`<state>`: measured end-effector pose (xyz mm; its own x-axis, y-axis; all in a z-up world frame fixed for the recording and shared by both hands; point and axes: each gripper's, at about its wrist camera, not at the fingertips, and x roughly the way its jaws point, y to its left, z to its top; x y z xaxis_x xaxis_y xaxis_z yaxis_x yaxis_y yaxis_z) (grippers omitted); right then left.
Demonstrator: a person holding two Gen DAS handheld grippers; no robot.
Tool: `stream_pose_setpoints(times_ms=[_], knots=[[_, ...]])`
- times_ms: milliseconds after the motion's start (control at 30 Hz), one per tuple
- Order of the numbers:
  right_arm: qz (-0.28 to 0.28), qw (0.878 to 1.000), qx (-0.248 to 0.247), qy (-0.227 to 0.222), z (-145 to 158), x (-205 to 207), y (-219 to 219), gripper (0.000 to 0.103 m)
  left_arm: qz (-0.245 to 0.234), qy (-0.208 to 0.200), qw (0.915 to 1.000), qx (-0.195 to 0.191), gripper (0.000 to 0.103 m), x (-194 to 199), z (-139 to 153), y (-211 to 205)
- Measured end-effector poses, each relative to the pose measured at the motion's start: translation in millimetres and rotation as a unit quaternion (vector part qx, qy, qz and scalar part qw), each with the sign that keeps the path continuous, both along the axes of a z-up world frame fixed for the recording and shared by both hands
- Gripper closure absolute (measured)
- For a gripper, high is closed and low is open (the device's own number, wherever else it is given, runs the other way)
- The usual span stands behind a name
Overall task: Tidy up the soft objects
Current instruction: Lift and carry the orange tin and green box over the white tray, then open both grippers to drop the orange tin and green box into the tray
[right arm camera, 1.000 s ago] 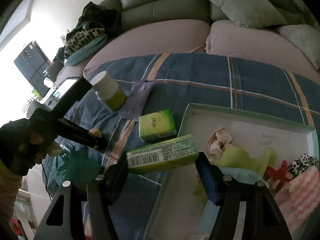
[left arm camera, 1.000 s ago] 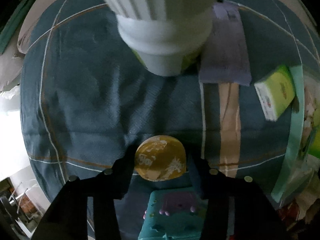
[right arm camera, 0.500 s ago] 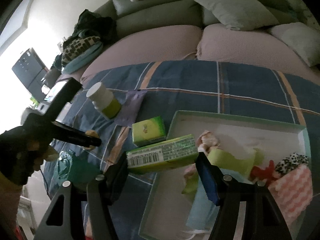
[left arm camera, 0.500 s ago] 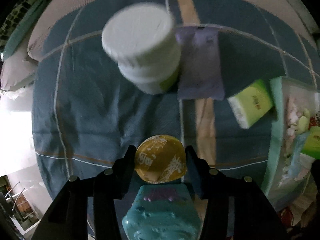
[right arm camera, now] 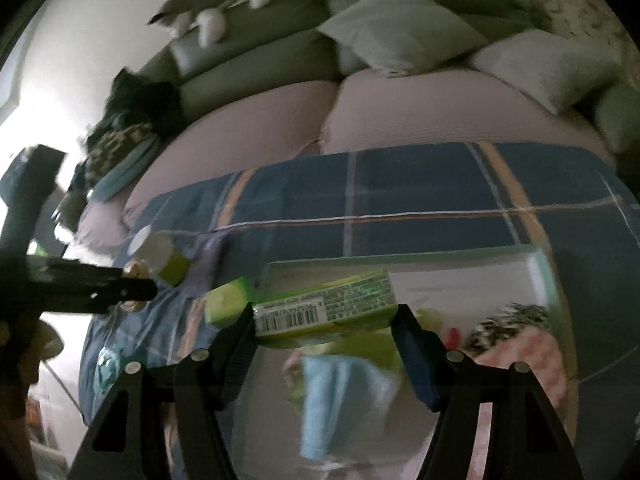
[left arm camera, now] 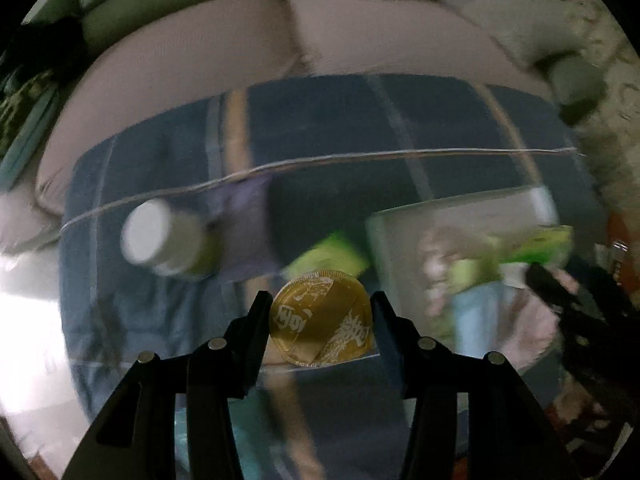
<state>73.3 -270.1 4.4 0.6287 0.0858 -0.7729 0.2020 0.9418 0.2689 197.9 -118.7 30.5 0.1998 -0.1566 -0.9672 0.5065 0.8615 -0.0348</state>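
While hanging over the bed's plaid blanket (left arm camera: 160, 320), left gripper (left arm camera: 320, 322) clamped on a gold coin (left arm camera: 320, 318), white jar (left arm camera: 160, 236) beyond. Further right, right gripper (right arm camera: 325, 326) pinching a green box (right arm camera: 324, 306) over the tray (right arm camera: 540, 272) of soft stuff.

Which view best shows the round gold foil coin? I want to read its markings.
The left wrist view: the round gold foil coin faces the camera, gripped. The right wrist view shows only a small edge-on glimpse.
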Motion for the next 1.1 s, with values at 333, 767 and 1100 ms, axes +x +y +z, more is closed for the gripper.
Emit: stream_pose_setpoints(times_ms=[333, 767, 1100], knots=[[-0.105, 0.994, -0.02, 0.024, -12, -14, -67, 0.034, -0.044, -0.014, 0.9985, -0.031, 0.052, -34, -30, -96], [-0.177, 0.984, -0.004, 0.014, -33, -14, -116, 0.033, -0.006, -0.042, 0.9986, -0.031, 0.052, -35, -75, -138], [-0.202, 0.979, 0.013, 0.028, -44, -18, -129, 0.033, 0.022, -0.035, 0.9975, -0.059, 0.052, -43, -99, -137]])
